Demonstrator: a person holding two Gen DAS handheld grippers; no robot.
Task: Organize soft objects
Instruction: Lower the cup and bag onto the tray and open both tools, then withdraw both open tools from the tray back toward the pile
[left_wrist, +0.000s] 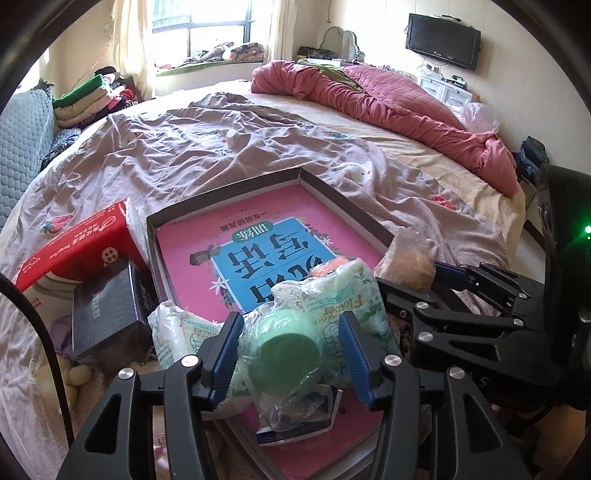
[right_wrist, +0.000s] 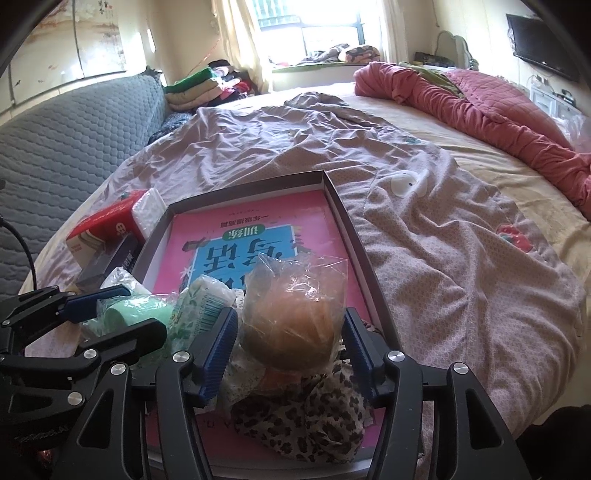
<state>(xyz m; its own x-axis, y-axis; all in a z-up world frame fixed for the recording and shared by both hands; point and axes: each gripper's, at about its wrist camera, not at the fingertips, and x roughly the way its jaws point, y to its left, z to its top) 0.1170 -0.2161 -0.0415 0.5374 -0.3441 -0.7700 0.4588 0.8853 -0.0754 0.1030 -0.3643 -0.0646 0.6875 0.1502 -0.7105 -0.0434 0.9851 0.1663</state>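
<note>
A shallow brown box (left_wrist: 334, 194) (right_wrist: 341, 210) lies on the bed with a pink book (left_wrist: 258, 221) (right_wrist: 236, 229) inside. My left gripper (left_wrist: 288, 354) (right_wrist: 110, 314) is shut on a green roll in clear plastic (left_wrist: 284, 354) (right_wrist: 122, 314) over the box's near end. My right gripper (right_wrist: 290, 343) (left_wrist: 436, 280) is shut on a brown bun in a clear bag (right_wrist: 291, 328) (left_wrist: 410, 266), just to its right. Flower tissue packs (left_wrist: 343, 291) (right_wrist: 203, 306) lie between them. A leopard-print cloth (right_wrist: 303, 417) lies under the bun.
A red tissue box (left_wrist: 81, 243) (right_wrist: 107, 225) and a dark box (left_wrist: 107, 314) (right_wrist: 110, 262) sit left of the brown box. Another tissue pack (left_wrist: 173, 332) lies by them. A pink quilt (left_wrist: 388, 96) (right_wrist: 480, 107) is heaped at the far right; a grey sofa (right_wrist: 74, 129) is on the left.
</note>
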